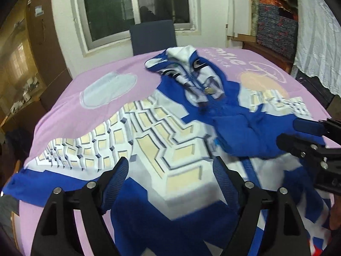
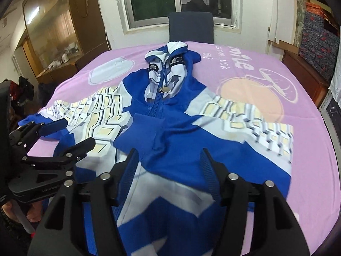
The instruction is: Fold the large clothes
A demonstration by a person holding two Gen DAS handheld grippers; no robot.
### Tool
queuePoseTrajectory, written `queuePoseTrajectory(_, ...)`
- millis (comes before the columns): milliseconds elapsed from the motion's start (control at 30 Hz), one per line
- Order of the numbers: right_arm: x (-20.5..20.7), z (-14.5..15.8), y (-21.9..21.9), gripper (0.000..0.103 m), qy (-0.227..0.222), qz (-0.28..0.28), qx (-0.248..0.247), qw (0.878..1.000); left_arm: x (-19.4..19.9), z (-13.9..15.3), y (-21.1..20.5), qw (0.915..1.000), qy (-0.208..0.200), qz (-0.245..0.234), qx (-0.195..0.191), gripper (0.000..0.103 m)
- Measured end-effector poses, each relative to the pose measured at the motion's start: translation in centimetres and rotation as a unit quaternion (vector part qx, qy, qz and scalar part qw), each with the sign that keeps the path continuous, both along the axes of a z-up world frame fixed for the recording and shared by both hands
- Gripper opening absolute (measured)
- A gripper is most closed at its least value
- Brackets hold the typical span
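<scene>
So the blue and white hoodie (image 2: 170,117) is lying face up on the pink tablecloth (image 2: 287,68), hood (image 2: 168,68) pointing away toward the window, zipper (image 2: 157,98) running straight away from the grippers; that's its long axis, near to far; both sleeves spread out sideways, the patterned one on the left (image 1: 119,132) reaching almost to the cloth's edge; the bottom part looks already flipped up, with the blue hem band (image 2: 147,132) lying across the chest. Left gripper (image 1: 170,179) has its jaws spread apart with nothing between them, hanging over the left half; right gripper (image 2: 168,166) is also released and empty, just off the hem band; my guess is the sleeves come next, and each hand is nearer its own side, so the left one takes the left sleeve.
</scene>
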State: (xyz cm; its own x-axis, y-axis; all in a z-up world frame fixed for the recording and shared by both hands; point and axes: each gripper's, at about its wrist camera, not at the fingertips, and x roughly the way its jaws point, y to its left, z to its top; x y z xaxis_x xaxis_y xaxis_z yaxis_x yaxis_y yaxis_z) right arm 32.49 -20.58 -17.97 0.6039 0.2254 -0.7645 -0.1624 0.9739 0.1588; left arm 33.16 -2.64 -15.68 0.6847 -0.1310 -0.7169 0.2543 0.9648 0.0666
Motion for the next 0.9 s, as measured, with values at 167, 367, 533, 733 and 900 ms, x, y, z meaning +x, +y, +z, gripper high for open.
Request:
queuePoseTrajectory(167,1.8,-1.8,2.1,0.064,0.013,0.016,-0.025,0.999,1.9,-2.1,1.8,0.9978,0.053,0.001,-0.04,0.088)
queuePoseTrajectory(367,3.2,-3.1,2.4,0.062,0.019,0.015,-0.032,0.999,2.0,-1.9,2.1,0.9969,0.063,-0.014,-0.045,0.095)
queuePoseTrajectory(533,3.9,-2.5,1.3,0.014,0.033,0.011,0.007,0.999,1.6,-1.2,3.1,0.9971,0.047,-0.006,-0.06,0.095)
queuePoseTrajectory(733,2.8,-1.3,2.7,0.07,0.018,0.04,-0.006,0.999,2.1,-0.1,5.3,0.9958,0.037,0.018,-0.082,0.095)
queuePoseTrajectory(900,2.7,-3.0,5.5,0.068,0.006,0.039,-0.098,0.994,2.3,0.1,6.0,0.9955,0.037,0.027,-0.083,0.095)
